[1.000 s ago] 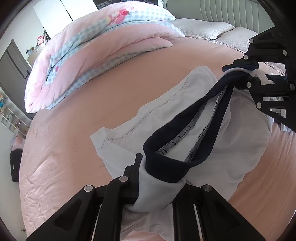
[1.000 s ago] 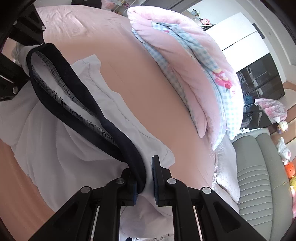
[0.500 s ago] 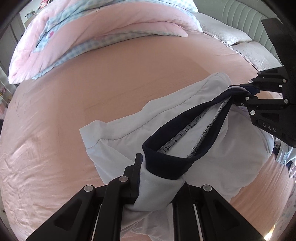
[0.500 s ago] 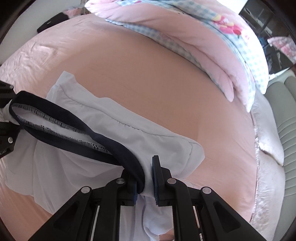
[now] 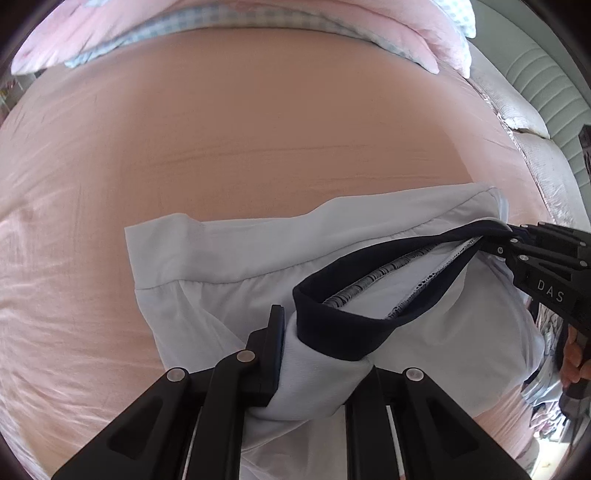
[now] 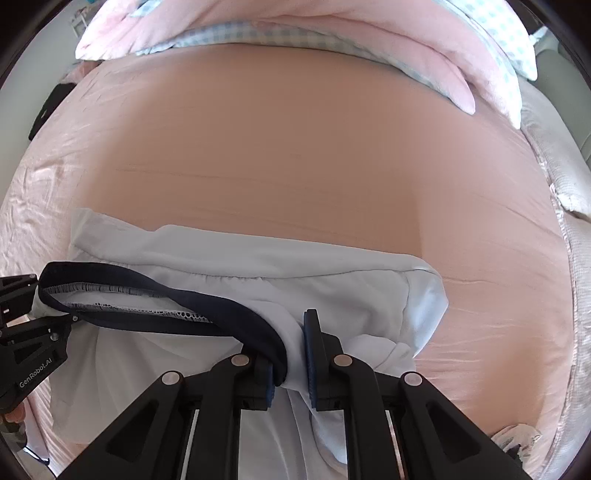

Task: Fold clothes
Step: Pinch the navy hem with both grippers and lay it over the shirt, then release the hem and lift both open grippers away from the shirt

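Observation:
A white shirt [image 5: 221,258] with a navy collar [image 5: 340,332] lies partly spread on the pink bed sheet [image 5: 258,147]. My left gripper [image 5: 325,354] is shut on the shirt's shoulder at one end of the collar. At the collar's other end, at the right edge of the left wrist view, is my right gripper [image 5: 517,240]. In the right wrist view the right gripper [image 6: 290,354] has the collar [image 6: 184,295] and white shirt [image 6: 258,266] cloth between its pads; its jaws are opening slightly, cloth still filling the gap. The left gripper [image 6: 40,306] shows at far left.
A folded pink and checked quilt [image 5: 258,22] lies across the far side of the bed. Pale pillows [image 5: 517,110] and a padded headboard [image 5: 535,74] are at the right. A dark object [image 6: 51,107] sits beyond the bed's left edge. A hand [image 5: 570,354] holds the right gripper.
Both grippers have swung round and sunk toward the sheet with the shirt. The shirt's far part now lies flatter on the bed. The gap between the right pads has widened a little.

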